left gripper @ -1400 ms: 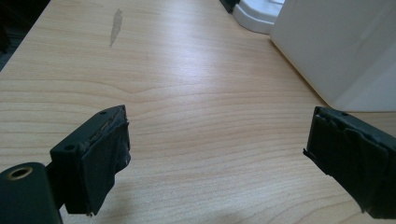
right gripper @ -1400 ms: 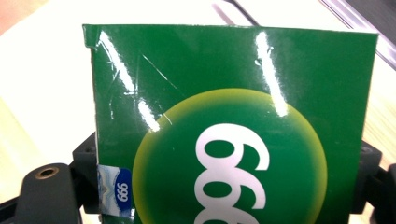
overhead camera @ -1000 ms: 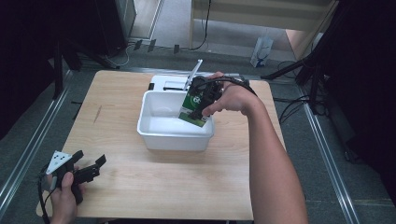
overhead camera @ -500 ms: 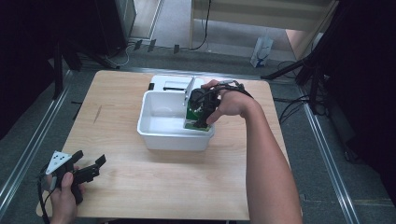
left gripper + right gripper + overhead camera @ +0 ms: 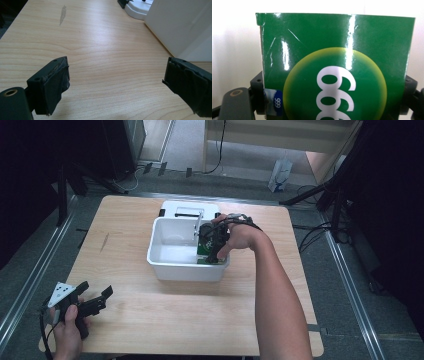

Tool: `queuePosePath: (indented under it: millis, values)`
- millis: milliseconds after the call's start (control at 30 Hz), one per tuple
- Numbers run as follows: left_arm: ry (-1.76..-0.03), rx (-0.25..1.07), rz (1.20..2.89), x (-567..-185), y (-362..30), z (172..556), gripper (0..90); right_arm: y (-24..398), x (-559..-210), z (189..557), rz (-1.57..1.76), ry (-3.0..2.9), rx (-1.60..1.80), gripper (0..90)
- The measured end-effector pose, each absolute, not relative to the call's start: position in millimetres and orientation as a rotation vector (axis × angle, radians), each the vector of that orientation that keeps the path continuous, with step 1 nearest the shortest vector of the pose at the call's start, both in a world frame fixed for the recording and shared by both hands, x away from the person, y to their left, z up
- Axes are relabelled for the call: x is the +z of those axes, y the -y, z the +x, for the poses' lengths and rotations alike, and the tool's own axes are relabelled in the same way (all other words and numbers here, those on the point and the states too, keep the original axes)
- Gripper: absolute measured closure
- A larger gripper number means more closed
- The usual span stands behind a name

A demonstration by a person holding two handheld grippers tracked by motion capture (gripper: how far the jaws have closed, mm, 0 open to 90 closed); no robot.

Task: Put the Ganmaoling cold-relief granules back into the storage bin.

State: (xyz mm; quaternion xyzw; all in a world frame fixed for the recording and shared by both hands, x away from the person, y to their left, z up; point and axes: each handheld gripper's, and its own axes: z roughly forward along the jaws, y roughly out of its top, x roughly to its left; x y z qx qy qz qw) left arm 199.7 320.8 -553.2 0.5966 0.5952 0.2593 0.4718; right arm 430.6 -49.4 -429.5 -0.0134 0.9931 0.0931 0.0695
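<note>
A green box (image 5: 334, 62) with a yellow-green disc and white numerals fills most of the right gripper view, held between the black jaws. In the high view my right gripper (image 5: 212, 251) is shut on that green box (image 5: 204, 245) and points down inside the right end of a white plastic tub (image 5: 172, 255) in the middle of the wooden table (image 5: 150, 315). My left gripper (image 5: 95, 301) rests near the table's front left corner, jaws wide apart with bare wood between them; one of its fingers (image 5: 51, 87) is wrapped in black tape.
A white flat device (image 5: 190, 210) with a handle sits right behind the tub. The tub's white side wall (image 5: 180, 27) rises at the right of the left gripper view. Metal rails run along the floor on both sides of the table.
My right gripper has carried the green box lower and slightly leftward, deeper into the tub. The left gripper has stayed put.
</note>
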Motion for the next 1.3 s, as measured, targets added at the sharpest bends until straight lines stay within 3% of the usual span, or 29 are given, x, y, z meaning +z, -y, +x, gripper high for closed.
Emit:
queuePosePath:
  millis: [500, 1300]
  values:
    - [-1.46, 0.629, 1.46, -553, -321, 199, 6.5, 42, -450, 433, 0.111, -3.043, 0.248, 14.1]
    - [-1.458, 0.641, 1.471, -553, -321, 200, 6.6, 64, -387, 425, 0.341, -2.873, 0.515, 11.0]
